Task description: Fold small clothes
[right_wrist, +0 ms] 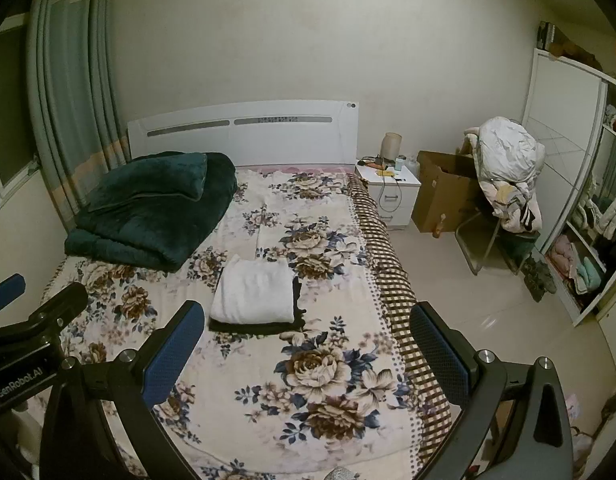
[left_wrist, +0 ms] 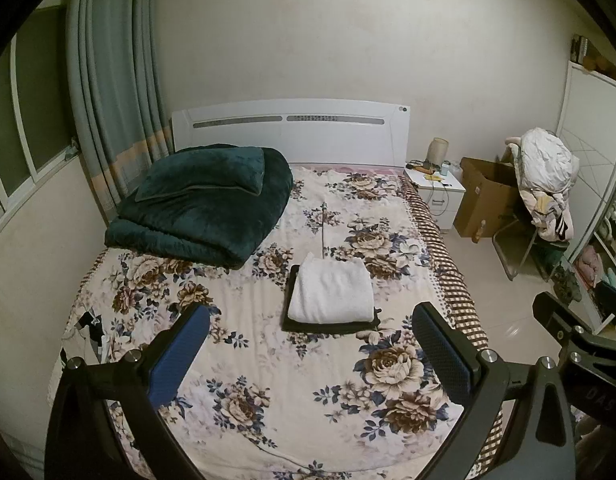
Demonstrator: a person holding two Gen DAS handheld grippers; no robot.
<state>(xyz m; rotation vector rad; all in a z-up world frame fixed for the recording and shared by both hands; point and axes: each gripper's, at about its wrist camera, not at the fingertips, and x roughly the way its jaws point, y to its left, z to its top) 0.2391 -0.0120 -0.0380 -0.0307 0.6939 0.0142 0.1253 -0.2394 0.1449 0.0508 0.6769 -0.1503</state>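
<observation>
I have both tools raised above the foot of the bed with the floral-print sheet [left_wrist: 268, 380], looking down its length. My left gripper [left_wrist: 312, 356] stands wide open, its blue-padded fingers [left_wrist: 180, 354] spread far apart with nothing between them. My right gripper [right_wrist: 308, 354] is equally wide open and empty, hanging beside the left one toward the checkered edge of the sheet.

The folded white fluffy garment [left_wrist: 332, 292] lies near the middle of the bed, stacked squarely on a folded black garment [left_wrist: 328, 326] whose edges show around it at the near side and the sides. Neither gripper touches this stack; it sits well ahead of both.

Beyond the stack, toward the white headboard [left_wrist: 288, 132], a thick dark green folded blanket [left_wrist: 204, 212] rests on the window-side half of the bed, with a matching green pillow [left_wrist: 204, 176] on top. On the other side of the bed, by the headboard, stands a small white nightstand [right_wrist: 392, 192], then a brown cardboard box [right_wrist: 444, 196] and a chair heaped with pale clothes [right_wrist: 508, 168].
</observation>
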